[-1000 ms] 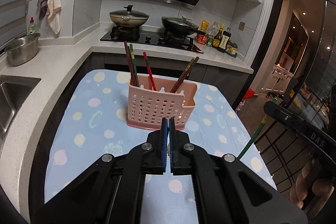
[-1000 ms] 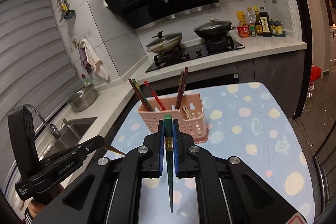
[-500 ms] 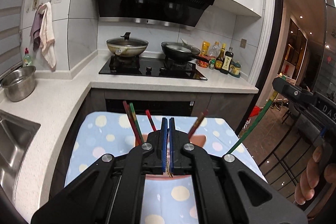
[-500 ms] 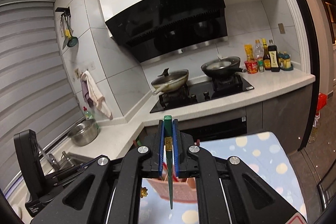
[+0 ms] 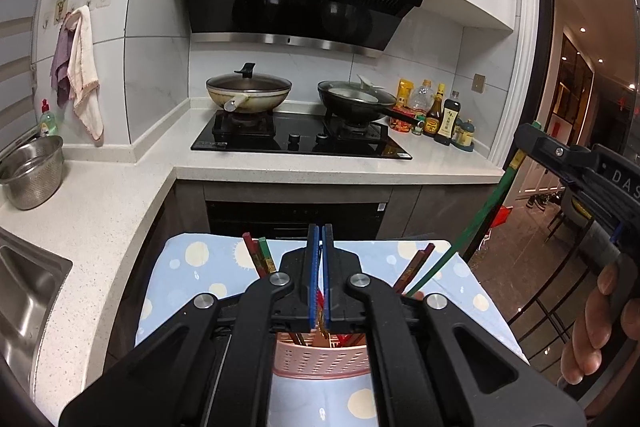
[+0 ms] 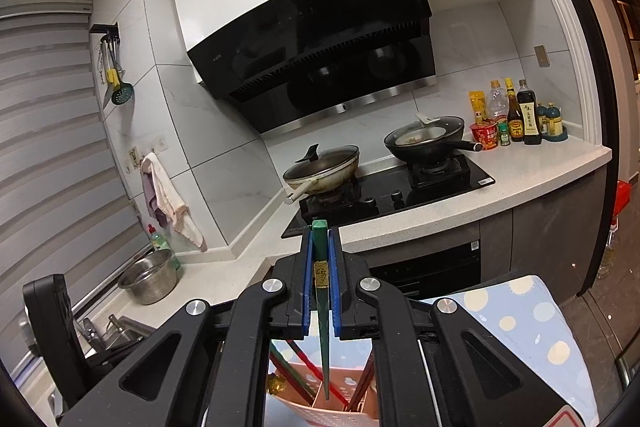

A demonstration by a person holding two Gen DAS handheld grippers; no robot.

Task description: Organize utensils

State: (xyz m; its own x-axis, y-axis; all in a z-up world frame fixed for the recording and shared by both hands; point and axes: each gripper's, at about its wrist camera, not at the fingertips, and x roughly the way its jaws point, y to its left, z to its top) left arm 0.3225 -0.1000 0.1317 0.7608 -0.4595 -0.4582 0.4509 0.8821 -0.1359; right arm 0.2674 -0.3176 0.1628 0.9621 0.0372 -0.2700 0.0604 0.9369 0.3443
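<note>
Chopsticks are the matter here: a green chopstick (image 6: 322,311) is pinched between the blue pads of the right gripper (image 6: 321,291), its square top poking above the fingertips and its tip pointing down into the pink basket (image 6: 320,403). From the left wrist view the same green chopstick (image 5: 476,219) slants from the right gripper (image 5: 576,167) down toward the basket (image 5: 320,361), its lower end near the basket's right side; whether it touches the rim cannot be told. Other chopsticks already stand in the basket: a red and a green one (image 5: 258,259) leaning left, a brown pair (image 5: 414,267) leaning right, and more red ones (image 6: 296,367) seen through the right gripper's frame. The left gripper (image 5: 319,277) is clenched, its pads nearly touching, with something thin and red-gold showing in the gap; what it is cannot be told. The basket stands on a blue cloth with pale dots (image 5: 192,263). Behind is a white counter (image 5: 280,167) with a hob, a lidded wok (image 5: 248,93) and a black pan (image 5: 352,99). Sauce bottles (image 5: 440,115) stand at the right, a steel bowl (image 5: 32,171) beside the sink at the left.
</note>
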